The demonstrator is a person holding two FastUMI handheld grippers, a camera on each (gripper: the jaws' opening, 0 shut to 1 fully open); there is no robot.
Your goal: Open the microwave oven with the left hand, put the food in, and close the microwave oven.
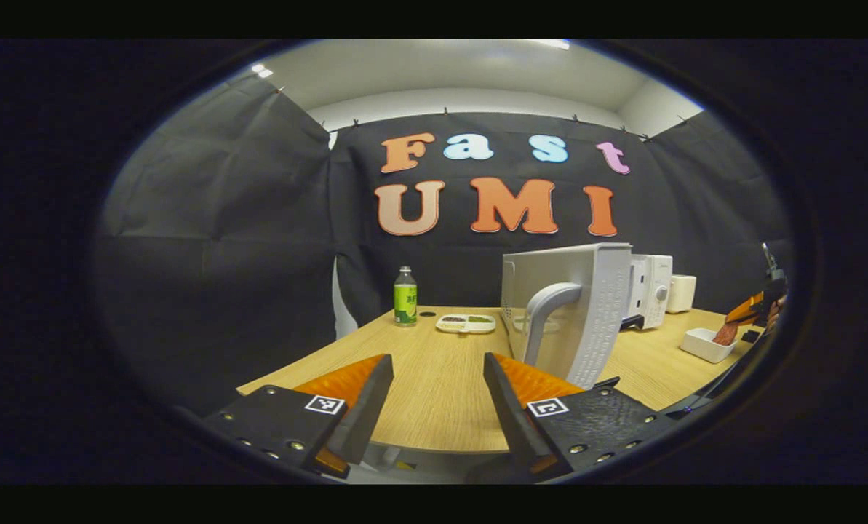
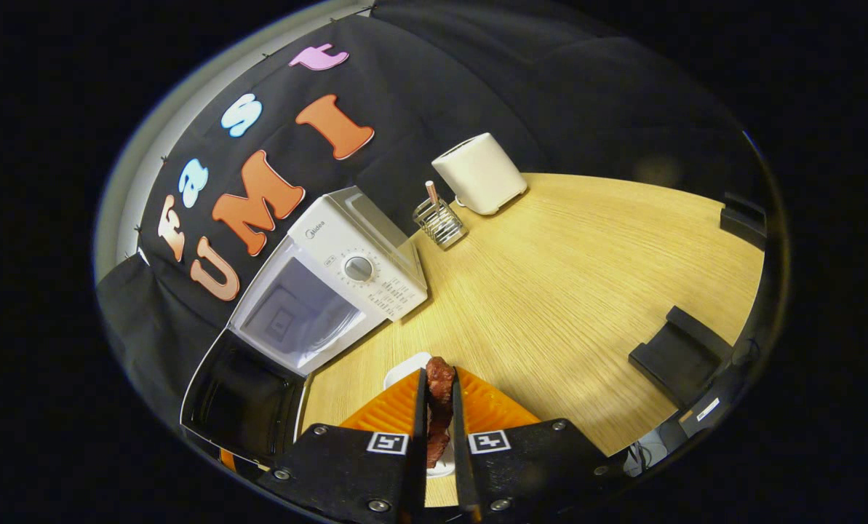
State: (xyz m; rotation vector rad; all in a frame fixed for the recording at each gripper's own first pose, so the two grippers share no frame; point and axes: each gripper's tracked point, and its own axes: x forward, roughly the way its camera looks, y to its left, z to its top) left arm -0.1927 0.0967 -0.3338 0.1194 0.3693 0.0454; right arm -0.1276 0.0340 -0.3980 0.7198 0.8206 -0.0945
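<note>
a: item one — left gripper [image 1: 439, 397]?
b: jaws spread wide, nothing between them, hovering above the near edge of the tabletop [image 1: 434, 407].
a: item two — microwave oven [image 2: 332, 280]?
b: white, open. in the left gripper view its door [image 1: 575, 313] stands swung out just ahead and to the right of the left jaws, handle [image 1: 546, 313] facing them. in the right gripper view the cavity sits ahead and to the left of the right jaws.
a: item three — right gripper [image 2: 439, 407]?
b: jaws pinched on a dark red piece of food [image 2: 439, 404], both sides pressing it. it hangs over a white dish [image 2: 404, 370] directly under the jaws.
a: sundries?
b: ahead of the left jaws — a green bottle [image 1: 404, 296] and a divided plate [image 1: 466, 323], both well off. ahead of the right jaws — a wire rack [image 2: 439, 220] and a white toaster [image 2: 479, 173]; to their right, a black block [image 2: 677, 356].
</note>
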